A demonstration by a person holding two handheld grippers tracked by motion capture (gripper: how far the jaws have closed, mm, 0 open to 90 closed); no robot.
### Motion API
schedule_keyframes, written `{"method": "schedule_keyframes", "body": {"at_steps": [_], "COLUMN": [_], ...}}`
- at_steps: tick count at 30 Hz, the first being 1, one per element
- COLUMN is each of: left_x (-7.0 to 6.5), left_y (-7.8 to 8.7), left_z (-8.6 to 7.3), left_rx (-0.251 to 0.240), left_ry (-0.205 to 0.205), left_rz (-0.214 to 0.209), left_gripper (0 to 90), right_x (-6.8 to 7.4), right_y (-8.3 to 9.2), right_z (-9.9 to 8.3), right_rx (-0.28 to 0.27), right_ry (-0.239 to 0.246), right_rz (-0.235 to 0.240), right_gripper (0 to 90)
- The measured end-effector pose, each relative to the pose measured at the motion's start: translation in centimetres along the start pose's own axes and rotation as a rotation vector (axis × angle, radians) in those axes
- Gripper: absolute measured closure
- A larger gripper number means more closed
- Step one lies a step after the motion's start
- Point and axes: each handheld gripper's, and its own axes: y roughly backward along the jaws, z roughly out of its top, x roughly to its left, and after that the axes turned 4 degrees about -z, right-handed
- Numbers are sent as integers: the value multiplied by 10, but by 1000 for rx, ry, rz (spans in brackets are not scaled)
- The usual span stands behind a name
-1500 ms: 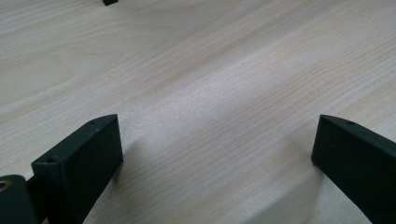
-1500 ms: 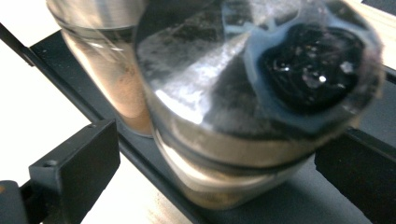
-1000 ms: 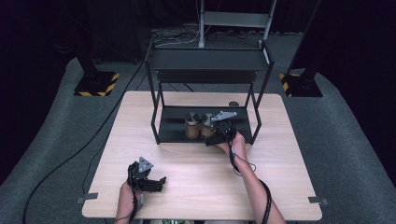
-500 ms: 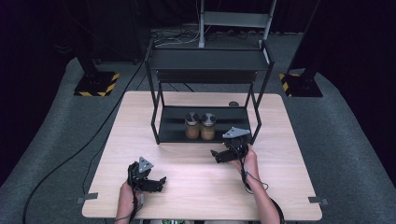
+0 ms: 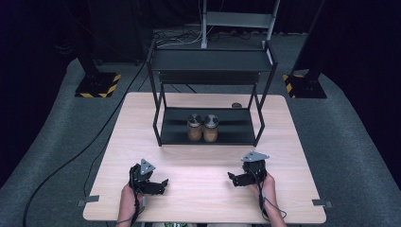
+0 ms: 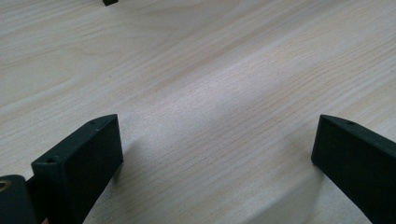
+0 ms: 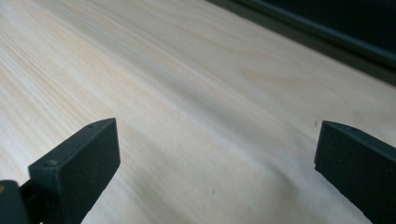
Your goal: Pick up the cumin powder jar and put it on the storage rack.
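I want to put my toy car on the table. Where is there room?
Lots of bare wood lies between the left gripper and the right gripper, in front of the black shelf rack. The strips left and right of the rack are free too. It is crowded only on the rack's bottom shelf, where two jars stand side by side.

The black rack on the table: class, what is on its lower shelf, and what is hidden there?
On the lower shelf of the black rack stand two jars with brownish contents, side by side. The upper shelf hides nothing of them; the jars' backs cannot be seen.
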Motion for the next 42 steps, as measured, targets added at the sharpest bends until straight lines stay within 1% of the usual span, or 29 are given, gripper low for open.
{"method": "schedule_keyframes", "body": {"at_steps": [2, 5, 7, 11, 13, 15, 18, 22, 28, 30, 38, 42], "left_x": [-1, 0, 0, 0, -1, -1, 0, -1, -1, -1, -1, -1], "left_y": [0, 0, 0, 0, 0, 0, 0, 0, 0, 0, 0, 0], "left_z": [0, 0, 0, 0, -1, -1, 0, -1, -1, -1, -1, -1], "left_rx": [-1, 0, -1, -1, -2, -3, -1, -2, -3, -3, -2, -2], "left_ry": [-1, 2, 1, -1, -3, -2, 2, -1, -1, -2, -1, -2], "left_rz": [2, -1, 0, 1, 3, 3, -1, 1, 2, 2, 1, 2], "left_gripper": [17, 17, 17, 17, 17, 18, 18, 18, 18, 18, 18, 18], "right_x": [0, -3, -3, -6, -6, -9, -10, -12, -4, -3, -3, -4], "right_y": [2, 5, 8, 11, 12, 12, 14, 12, 9, 9, 11, 11], "right_z": [-6, -14, -17, -23, -25, -25, -28, -24, -18, -18, -20, -20], "right_rx": [0, -3, -3, -13, -17, -14, -25, -5, 27, 29, 15, 16], "right_ry": [-7, -32, -33, -52, -49, -44, -49, -44, -14, -12, -31, -26], "right_rz": [-6, -6, -13, -10, -6, 10, 11, 19, -11, -14, -22, -14], "right_gripper": [0, 0, 0, 0, 0, 0, 0, 0, 0, 0, 0, 0]}}
